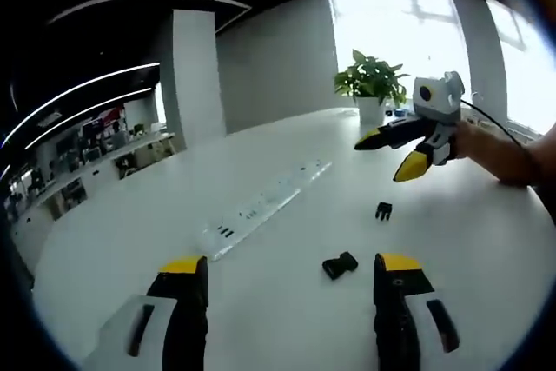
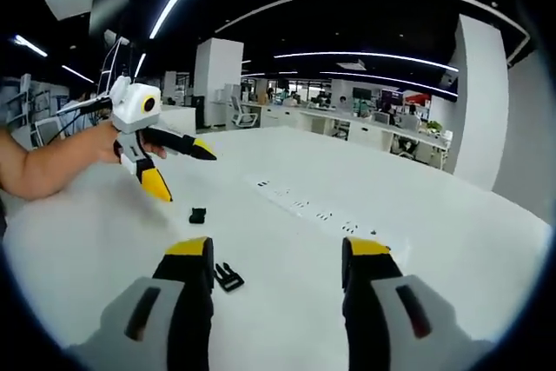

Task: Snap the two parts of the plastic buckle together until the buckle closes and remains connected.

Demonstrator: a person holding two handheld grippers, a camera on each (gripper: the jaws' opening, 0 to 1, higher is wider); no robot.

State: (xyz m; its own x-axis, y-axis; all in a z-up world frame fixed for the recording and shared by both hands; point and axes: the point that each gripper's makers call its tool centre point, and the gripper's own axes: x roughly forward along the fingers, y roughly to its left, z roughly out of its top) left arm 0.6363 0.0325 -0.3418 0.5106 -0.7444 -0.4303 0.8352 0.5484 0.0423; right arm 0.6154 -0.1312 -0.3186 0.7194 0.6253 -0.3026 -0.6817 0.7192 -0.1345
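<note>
White table (image 1: 287, 319) spanning both views, with a long power strip (image 1: 261, 206) recessed along its middle; in the right gripper view the same strip (image 2: 321, 213) runs toward the far right. Potted plant (image 1: 372, 82) on the far edge of the table in the left gripper view, before a bright window.

Left gripper (image 1: 294, 280), seen from its own camera, with jaws spread wide and nothing between them; in the right gripper view it (image 2: 184, 167) is at far left, held above the table by a person's hand (image 2: 104, 147), jaws wide apart. Right gripper (image 2: 276, 258) from its own camera, jaws likewise wide and empty; in the left gripper view it (image 1: 389, 155) hovers at far right, jaws wide.

Two separate black buckle parts lie on the table, well apart: the socket half (image 1: 340, 264) near the left gripper, between its jaws, also seen at (image 2: 198, 215); the pronged half (image 1: 383, 210) farther off, seen beside the right gripper's left jaw at (image 2: 228, 277)
</note>
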